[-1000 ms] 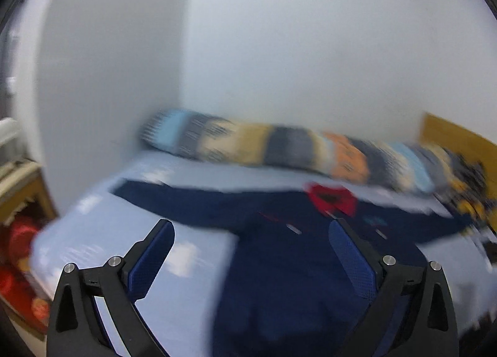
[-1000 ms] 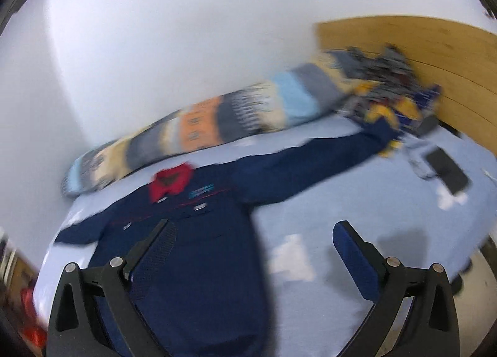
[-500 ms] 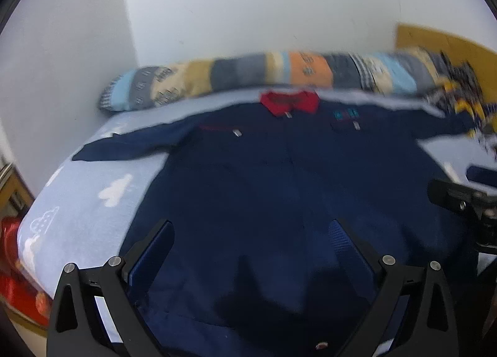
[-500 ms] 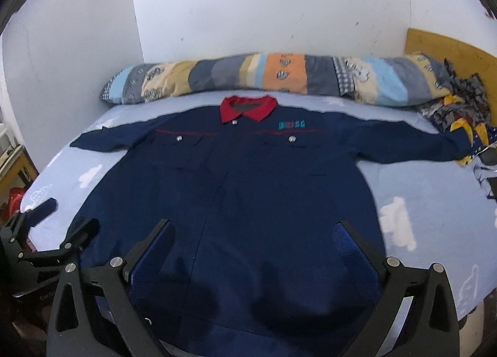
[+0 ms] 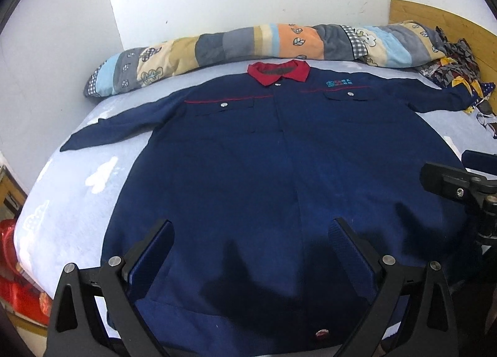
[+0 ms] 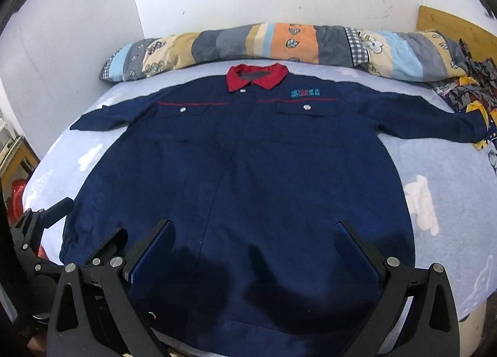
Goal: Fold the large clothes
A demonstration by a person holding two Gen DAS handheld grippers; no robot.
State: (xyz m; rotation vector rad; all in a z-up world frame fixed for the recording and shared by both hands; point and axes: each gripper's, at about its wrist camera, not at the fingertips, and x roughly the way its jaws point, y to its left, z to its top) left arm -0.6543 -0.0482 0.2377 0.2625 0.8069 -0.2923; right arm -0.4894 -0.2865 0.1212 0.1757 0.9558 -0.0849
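Both jaws spread wide, nothing held: left gripper [image 5: 250, 243] and right gripper [image 6: 254, 243] hover over the hem of the navy jacket [image 5: 279, 176]. Jacket lies flat, front up, on the light blue bed [image 5: 77, 201], red collar [image 5: 278, 71] toward the striped bolster [image 5: 248, 43], sleeves out to both sides. Looks like pre-fold setup, no fold made yet. Next move likely needs each gripper on a sleeve or side edge to fold inward.

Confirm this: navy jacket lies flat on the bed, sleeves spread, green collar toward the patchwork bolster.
Not quite. The collar is red, not green, as the right wrist view shows. The rest holds: the navy jacket lies flat on the bed, sleeves spread, collar toward the patchwork bolster.
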